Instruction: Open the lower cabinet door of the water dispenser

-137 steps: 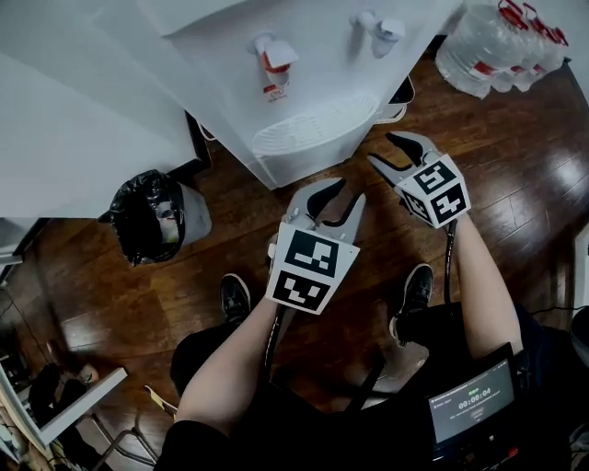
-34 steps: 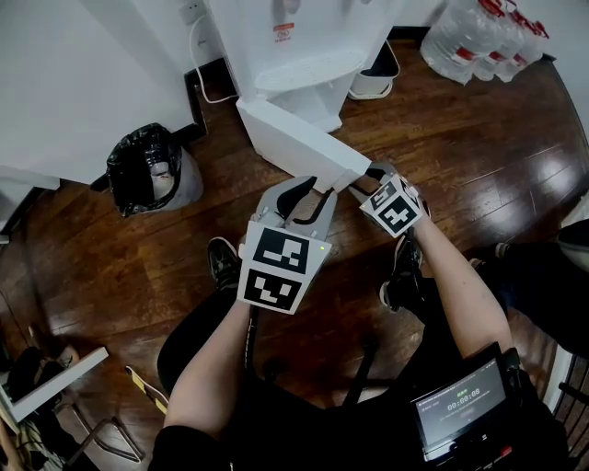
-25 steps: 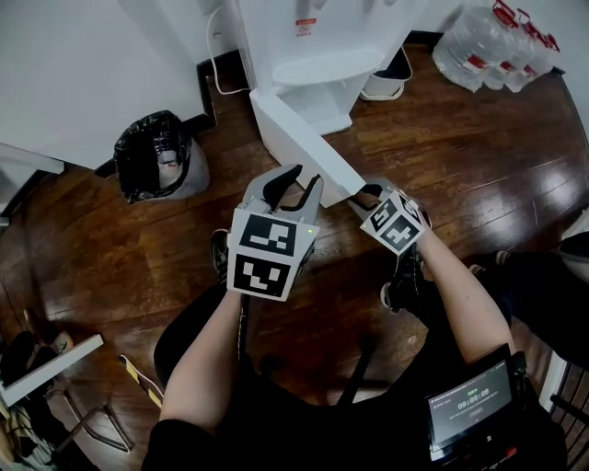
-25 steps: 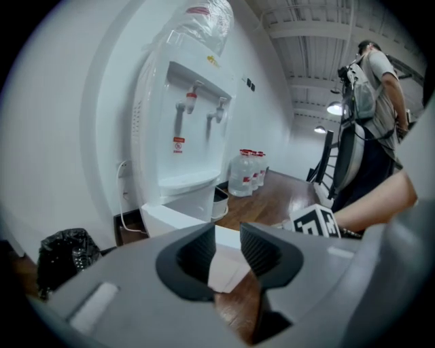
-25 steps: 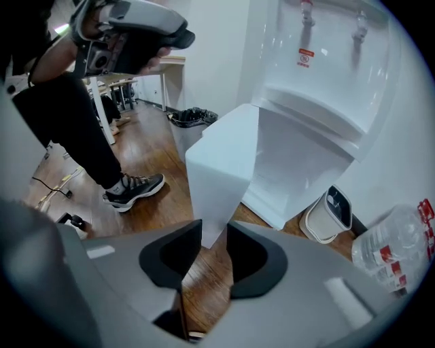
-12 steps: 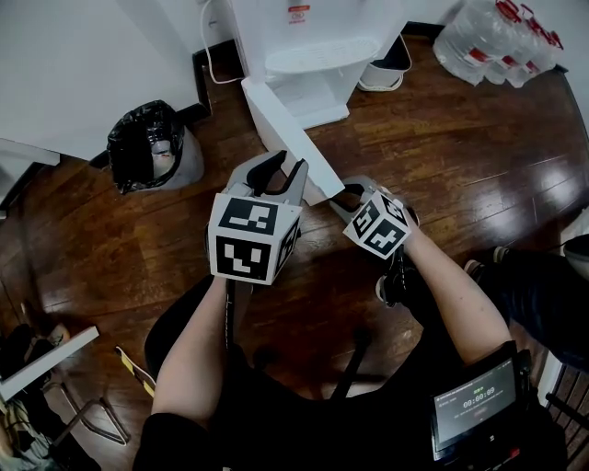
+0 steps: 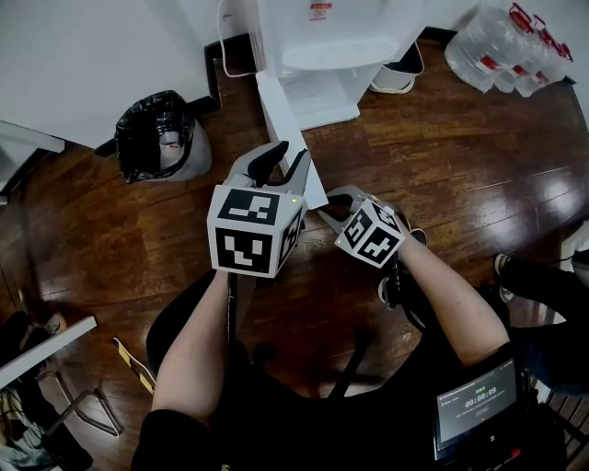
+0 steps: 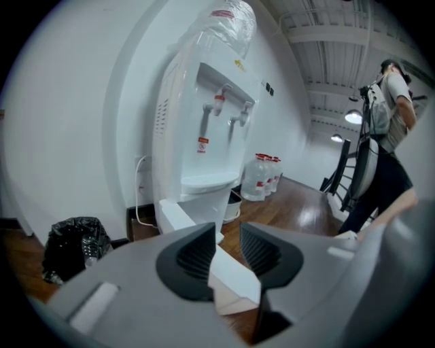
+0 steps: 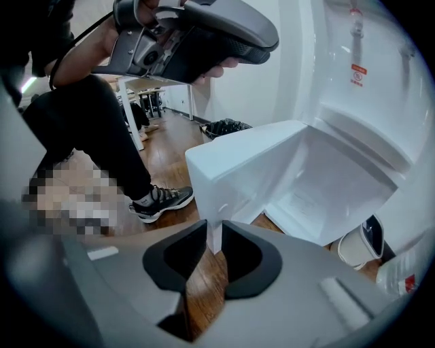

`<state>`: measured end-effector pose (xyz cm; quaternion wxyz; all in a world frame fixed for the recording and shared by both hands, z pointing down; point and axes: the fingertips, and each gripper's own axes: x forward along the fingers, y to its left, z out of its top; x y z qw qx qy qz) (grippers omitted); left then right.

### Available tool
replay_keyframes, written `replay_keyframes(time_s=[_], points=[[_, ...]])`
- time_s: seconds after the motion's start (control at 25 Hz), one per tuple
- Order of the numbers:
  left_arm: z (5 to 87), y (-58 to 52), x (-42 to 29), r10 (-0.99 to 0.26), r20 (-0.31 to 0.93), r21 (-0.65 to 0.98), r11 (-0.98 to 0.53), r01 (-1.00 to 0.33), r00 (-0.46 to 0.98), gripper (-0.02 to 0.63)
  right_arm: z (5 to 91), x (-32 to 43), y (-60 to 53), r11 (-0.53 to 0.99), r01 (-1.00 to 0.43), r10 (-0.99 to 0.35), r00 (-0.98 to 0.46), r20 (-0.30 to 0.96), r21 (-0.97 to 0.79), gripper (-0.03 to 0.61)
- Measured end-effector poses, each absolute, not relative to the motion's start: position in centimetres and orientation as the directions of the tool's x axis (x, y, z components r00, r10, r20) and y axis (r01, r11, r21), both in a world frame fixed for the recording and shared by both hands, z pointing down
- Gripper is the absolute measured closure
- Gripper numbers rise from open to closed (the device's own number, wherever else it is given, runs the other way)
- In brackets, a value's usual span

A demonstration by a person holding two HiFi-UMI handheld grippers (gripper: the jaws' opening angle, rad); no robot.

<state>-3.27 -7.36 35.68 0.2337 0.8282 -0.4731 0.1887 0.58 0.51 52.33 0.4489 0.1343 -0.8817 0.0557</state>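
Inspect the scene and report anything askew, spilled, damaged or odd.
Nothing stands out. The lower cabinet door of the water dispenser stands swung open over the wooden floor; no spill or damage shows.

The only print you can read is on the small screen [image 7: 474, 402] at the lower right of your head view. Its large digits look like 00:00:09, though the last one is soft, and the fine line above them is too small to read.

The red-and-white sticker [image 8: 202, 145] on the water dispenser [image 8: 204, 115] carries print, but it is illegible in every view. So are the red labels on the water bottles [image 7: 511, 41].

The marker cube on your left [image 7: 250, 232] and the marker cube on your right [image 7: 370, 234] bear black-and-white square code patterns.
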Motion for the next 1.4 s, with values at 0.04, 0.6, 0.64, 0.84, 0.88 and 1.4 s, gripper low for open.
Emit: replay_keyframes(time_s=[0.04,0.6,0.64,0.84,0.88,1.4], points=[[35.7,-7.4,-3.5,-0.696,0.535,0.211,-0.439,-0.874,0.479,0.48,52.3,0.3,0.6,0.959,-0.282,-0.183,-0.566,0.804,0.02,0.508],[34.6,-7.9,-7.2,-0.746,0.506,0.258,-0.348,-0.901,0.433,0.485,52.2,-4.6,2.1,0.971,-0.239,-0.151,-0.609,0.779,0.001,0.518],[34.5,-7.9,-7.3,-0.748,0.504,0.259,-0.346,-0.902,0.432,0.485,52.2,-5.1,2.2,0.972,-0.234,-0.148,-0.612,0.777,0.001,0.52],[33.8,-8.1,-7.9,-0.761,0.485,0.27,-0.339,-0.901,0.432,0.485,52.1,-7.1,2.6,0.975,-0.221,-0.141,-0.633,0.761,-0.004,0.523],[33.6,-8.2,-8.2,-0.765,0.48,0.274,-0.334,-0.902,0.429,0.485,52.1,-7.4,2.6,0.975,-0.223,-0.139,-0.638,0.757,-0.009,0.525],[32.8,-9.0,-14.8,-0.826,0.479,0.168,-0.245,-0.955,0.296,0.489,52.0,-11.6,2.7,0.981,-0.191,-0.115,-0.667,0.736,-0.02,0.526]])
